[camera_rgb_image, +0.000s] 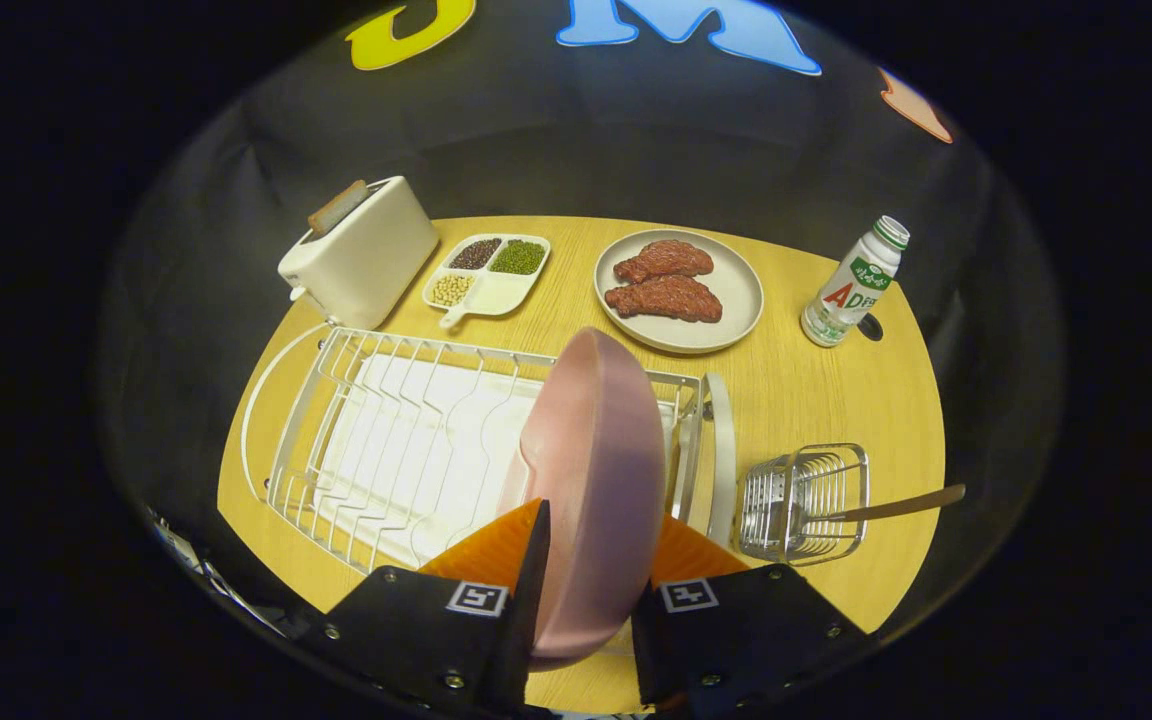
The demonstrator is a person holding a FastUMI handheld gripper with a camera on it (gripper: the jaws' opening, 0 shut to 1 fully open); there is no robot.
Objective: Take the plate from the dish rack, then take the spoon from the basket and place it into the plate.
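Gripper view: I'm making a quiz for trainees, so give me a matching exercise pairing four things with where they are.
Things:
1. pink plate
2. spoon
3. bottle
4. toaster

Places:
A. handle sticking out of the wire basket
B. beyond the dish rack, next to the divided tray
C. held on edge between the fingers of the tool
D. beside the plate of meat

Pairs: 1-C, 2-A, 3-D, 4-B
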